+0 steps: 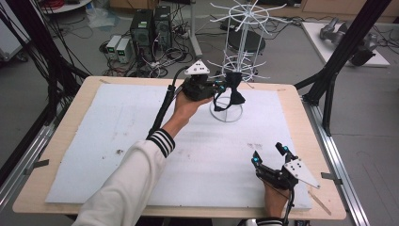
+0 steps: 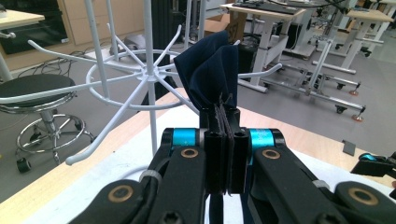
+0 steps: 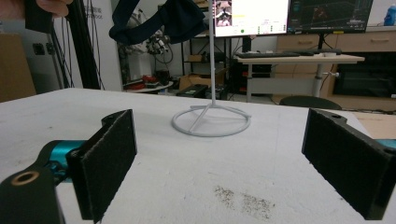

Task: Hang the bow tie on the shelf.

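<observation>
My left gripper (image 1: 221, 87) is black, with cyan cylinders at the jaw roots, brass-ringed pivots, a grey three-cornered plate on top and a black cable trailing off. My right gripper (image 1: 269, 154) matches it, its black pads (image 3: 109, 158) rough and fibrous. My white sleeve (image 1: 129, 183) ends in a black-striped cuff.

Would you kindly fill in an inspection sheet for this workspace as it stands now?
Surface: white mat on a wooden table, with small dark specks.
Job's things: dark blue cloth held up at the white wire rack, whose ring base stands on the mat.
Clutter: nothing seen.
Grippers: left gripper shut on the cloth; right gripper open, low over the mat.
Cables: black cable trails from the left gripper.
Surroundings: computer towers and a stool on the floor.
</observation>
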Action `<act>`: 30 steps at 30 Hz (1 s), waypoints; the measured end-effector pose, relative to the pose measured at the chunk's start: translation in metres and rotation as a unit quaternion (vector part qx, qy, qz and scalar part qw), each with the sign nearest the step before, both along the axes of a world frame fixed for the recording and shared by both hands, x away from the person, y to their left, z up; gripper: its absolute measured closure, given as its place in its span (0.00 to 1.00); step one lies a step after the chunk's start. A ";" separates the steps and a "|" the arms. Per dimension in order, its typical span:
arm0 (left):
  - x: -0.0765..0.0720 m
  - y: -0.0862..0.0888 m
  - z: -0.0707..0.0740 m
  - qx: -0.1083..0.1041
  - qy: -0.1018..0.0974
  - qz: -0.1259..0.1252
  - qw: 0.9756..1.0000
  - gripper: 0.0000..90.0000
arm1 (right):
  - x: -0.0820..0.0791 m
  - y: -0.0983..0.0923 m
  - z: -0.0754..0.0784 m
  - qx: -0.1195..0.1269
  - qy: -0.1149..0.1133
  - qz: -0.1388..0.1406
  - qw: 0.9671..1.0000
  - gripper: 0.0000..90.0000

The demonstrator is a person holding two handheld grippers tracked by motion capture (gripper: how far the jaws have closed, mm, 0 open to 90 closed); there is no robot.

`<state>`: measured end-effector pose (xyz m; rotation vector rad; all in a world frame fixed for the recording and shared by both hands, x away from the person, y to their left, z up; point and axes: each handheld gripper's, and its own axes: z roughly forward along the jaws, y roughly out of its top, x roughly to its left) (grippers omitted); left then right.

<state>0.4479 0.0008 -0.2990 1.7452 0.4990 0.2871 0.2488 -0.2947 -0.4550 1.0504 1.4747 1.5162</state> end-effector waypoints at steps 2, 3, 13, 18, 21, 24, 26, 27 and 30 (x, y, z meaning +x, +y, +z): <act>0.000 0.000 0.000 0.000 0.000 0.002 1.000 0.98 | 0.000 0.000 0.000 0.002 0.002 -0.002 1.000 0.10; 0.000 0.000 0.000 0.000 0.000 0.002 1.000 0.98 | 0.000 0.000 0.000 0.002 0.002 -0.001 1.000 0.10; -0.002 -0.001 0.002 0.010 -0.003 0.002 1.000 0.98 | 0.000 0.000 0.000 0.000 0.000 0.000 1.000 0.10; -0.002 0.000 0.004 0.016 -0.005 0.002 1.000 0.97 | 0.000 0.001 0.000 0.002 0.001 0.000 1.000 0.10; -0.003 0.000 0.005 0.023 -0.008 0.003 1.000 0.96 | 0.000 0.000 0.000 0.001 0.001 0.001 1.000 0.10; -0.004 0.001 0.006 0.028 -0.008 0.007 1.000 0.92 | 0.000 0.000 0.000 0.000 0.000 0.000 1.000 0.10; -0.003 0.002 0.006 0.028 -0.008 0.009 1.000 0.89 | -0.001 0.001 0.000 0.002 0.002 0.001 1.000 0.10; -0.003 0.002 0.006 0.030 -0.007 0.013 0.999 0.89 | -0.001 0.001 0.000 0.001 0.002 0.001 1.000 0.10; -0.002 0.004 0.006 0.033 -0.002 0.019 0.999 0.88 | -0.001 0.001 0.000 0.001 0.002 0.001 1.000 0.10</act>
